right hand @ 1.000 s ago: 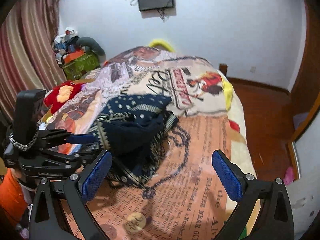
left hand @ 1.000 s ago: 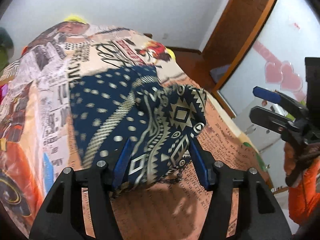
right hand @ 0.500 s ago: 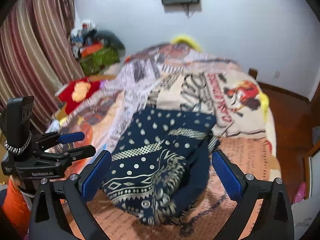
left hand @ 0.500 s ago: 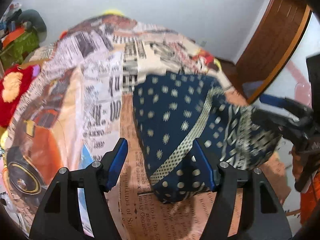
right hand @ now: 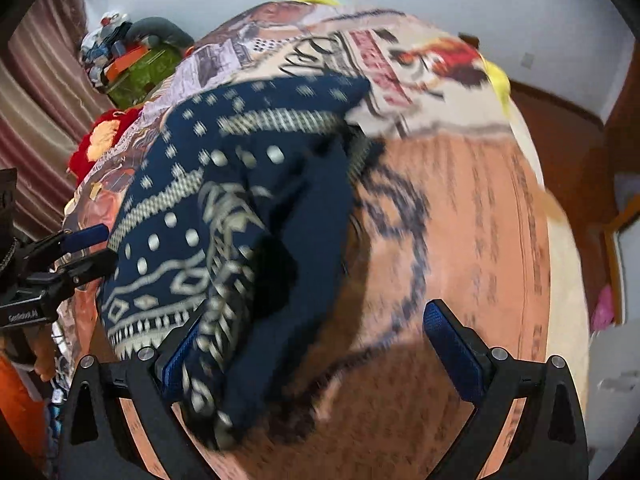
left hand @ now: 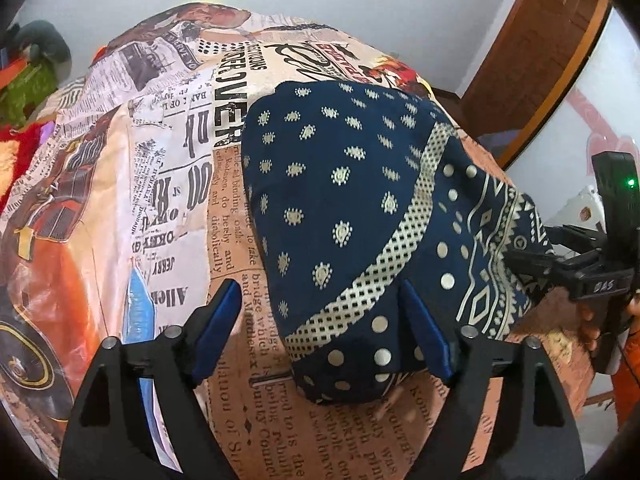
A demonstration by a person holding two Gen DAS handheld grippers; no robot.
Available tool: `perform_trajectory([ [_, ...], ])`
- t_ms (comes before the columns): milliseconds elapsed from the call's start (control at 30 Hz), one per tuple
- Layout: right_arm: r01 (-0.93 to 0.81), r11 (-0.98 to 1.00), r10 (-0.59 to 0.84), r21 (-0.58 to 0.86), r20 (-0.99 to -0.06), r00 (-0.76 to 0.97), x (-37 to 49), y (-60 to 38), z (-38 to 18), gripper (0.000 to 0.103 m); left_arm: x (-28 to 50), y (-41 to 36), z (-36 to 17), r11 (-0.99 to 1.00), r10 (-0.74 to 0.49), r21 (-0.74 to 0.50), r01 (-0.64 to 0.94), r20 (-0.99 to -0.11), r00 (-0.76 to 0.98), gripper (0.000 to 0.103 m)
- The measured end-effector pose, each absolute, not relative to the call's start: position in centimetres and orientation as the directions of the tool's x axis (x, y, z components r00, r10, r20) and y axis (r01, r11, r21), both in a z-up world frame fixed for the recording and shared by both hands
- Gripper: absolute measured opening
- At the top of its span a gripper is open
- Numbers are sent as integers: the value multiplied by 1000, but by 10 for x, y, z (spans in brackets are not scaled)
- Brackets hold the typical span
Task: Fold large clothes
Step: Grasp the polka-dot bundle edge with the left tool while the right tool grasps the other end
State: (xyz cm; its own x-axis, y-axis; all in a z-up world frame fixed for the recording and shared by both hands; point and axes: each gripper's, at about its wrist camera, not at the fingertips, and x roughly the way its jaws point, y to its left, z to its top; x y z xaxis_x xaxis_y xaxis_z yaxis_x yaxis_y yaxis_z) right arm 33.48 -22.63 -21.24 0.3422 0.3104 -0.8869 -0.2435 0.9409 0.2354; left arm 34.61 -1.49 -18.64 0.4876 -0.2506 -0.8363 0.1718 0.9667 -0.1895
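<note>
Soft, rumpled navy patterned garment (left hand: 352,208)

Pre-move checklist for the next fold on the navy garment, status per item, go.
1. Left gripper open: ok, jaws wide, near corner of the navy patterned garment lies between them, ungripped.
2. Right gripper open: ok, jaws wide; cloth drapes over its left finger, nothing clamped.
3. Garment lying flat on the newspaper-print bedspread: not ok, right wrist view shows it bunched with a dark fold along its right side.
4. Garment fully on the bed: cannot tell, right edge runs near the bed side.
5. Grippers clear of each other: ok, right one sits off at the garment's right edge.
6. Right wrist view sharp: not ok, motion blur.
</note>
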Motion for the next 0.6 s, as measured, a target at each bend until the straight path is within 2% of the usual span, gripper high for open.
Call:
perform_trajectory([
  [133, -190, 937, 343, 293, -878, 335, 322, -247, -215, 100, 340, -16, -187, 968, -243, -175, 181, -839, 487, 84],
  [467, -231, 949, 292, 216, -880, 375, 302, -247, -193, 100, 324, -13, -172, 976, -183, -92, 196, -835, 519, 83],
  [600, -261, 943, 303, 205, -851, 428, 304, -241, -165, 100, 328, 0, -150, 975, -212, -136, 174, -802, 559, 83],
])
